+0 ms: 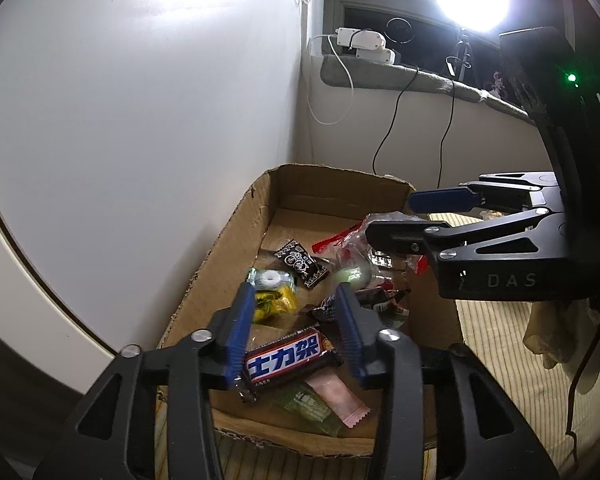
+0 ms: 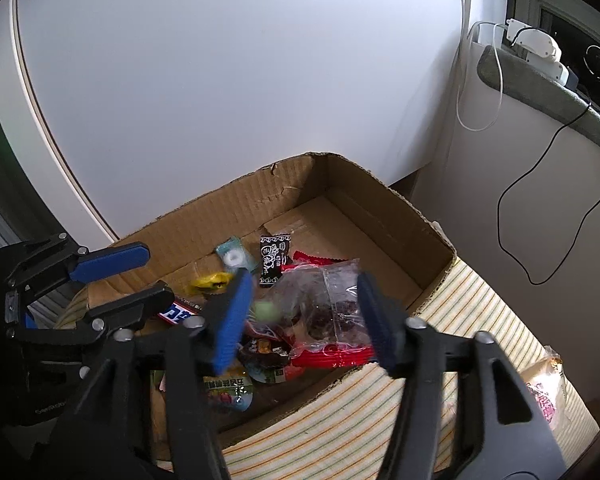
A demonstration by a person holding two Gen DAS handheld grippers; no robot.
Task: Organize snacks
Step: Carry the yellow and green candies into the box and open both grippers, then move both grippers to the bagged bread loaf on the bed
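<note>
Both tongs hang open over the box [image 2: 384,216] where the snacks are gathered: left tongs [image 1: 296,336] above a chocolate bar [image 1: 288,356], right tongs [image 2: 306,316] above a clear bag [image 2: 332,304]. A blurred green sweet [image 2: 266,311] appears mid-fall, likely just released.

Both wrist views close above, angled down into the cardboard box [image 1: 332,184], left view from its near end, right view from its right side
</note>
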